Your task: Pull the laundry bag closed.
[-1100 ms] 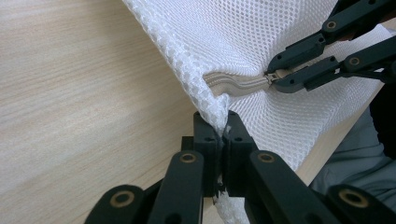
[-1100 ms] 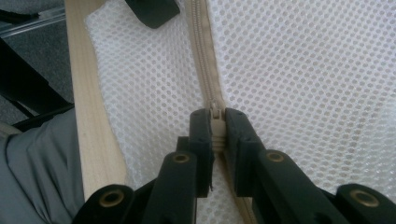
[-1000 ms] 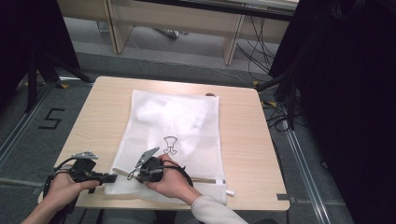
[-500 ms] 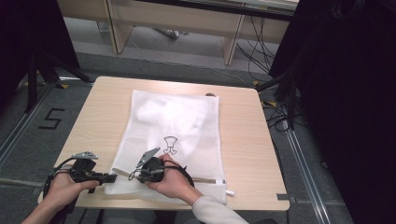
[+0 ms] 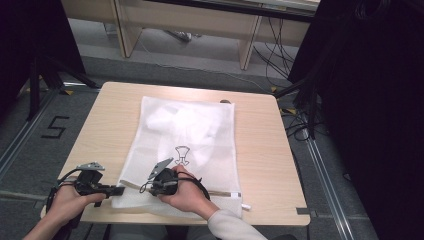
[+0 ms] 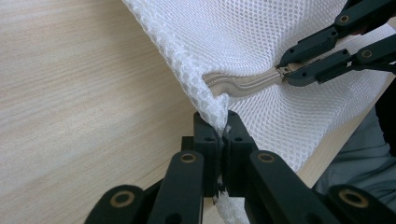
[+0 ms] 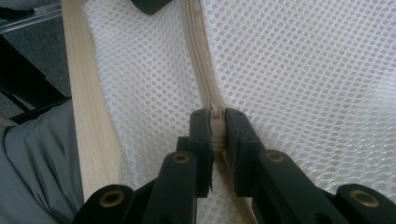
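White mesh bag (image 5: 182, 145) lies flat mid-table (image 5: 260, 150), unmoved since a second ago. Left gripper (image 6: 223, 122) stays pinched on the bag's near corner; right gripper (image 7: 215, 122) stays clamped on the zipper pull (image 7: 215, 112), both hands unshifted.

Mesh bag (image 5: 185, 145): white, flat on the table, one short edge toward the person.
Zipper (image 7: 201, 65): beige, ran along the near edge; apparently closed, though its far end was hard to see.
Near-left corner (image 6: 215, 109): pinched, slightly lifted.
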The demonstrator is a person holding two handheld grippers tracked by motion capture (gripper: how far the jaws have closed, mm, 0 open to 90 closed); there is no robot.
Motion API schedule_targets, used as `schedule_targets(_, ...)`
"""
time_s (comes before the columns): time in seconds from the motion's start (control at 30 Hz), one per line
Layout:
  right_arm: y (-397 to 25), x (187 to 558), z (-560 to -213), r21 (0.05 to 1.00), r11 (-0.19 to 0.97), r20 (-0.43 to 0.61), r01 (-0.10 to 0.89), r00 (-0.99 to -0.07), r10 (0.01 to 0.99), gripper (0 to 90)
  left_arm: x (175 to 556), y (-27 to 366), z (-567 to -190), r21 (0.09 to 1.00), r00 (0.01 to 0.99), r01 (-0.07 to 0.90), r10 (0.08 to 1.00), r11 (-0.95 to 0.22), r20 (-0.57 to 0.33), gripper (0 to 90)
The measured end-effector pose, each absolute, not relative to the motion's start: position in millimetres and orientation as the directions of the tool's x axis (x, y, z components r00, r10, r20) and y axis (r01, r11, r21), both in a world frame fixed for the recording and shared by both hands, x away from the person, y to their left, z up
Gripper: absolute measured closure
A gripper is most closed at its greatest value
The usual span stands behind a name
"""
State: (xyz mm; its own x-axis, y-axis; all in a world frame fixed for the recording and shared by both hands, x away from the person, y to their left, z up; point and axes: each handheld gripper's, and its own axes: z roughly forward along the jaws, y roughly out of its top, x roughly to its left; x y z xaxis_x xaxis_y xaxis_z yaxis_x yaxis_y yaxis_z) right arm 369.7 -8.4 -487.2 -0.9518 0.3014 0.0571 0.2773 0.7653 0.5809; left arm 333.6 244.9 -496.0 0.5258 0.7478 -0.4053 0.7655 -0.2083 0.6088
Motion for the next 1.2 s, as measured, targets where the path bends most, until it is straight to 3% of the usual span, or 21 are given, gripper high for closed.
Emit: schedule_targets(1.2,-21,373,-487,0.566,0.772,0.05,0.288,-0.947,0.316,82.5,333,246,-494,0.598,0.525,0.772,0.746,-0.216,-0.408,86.1)
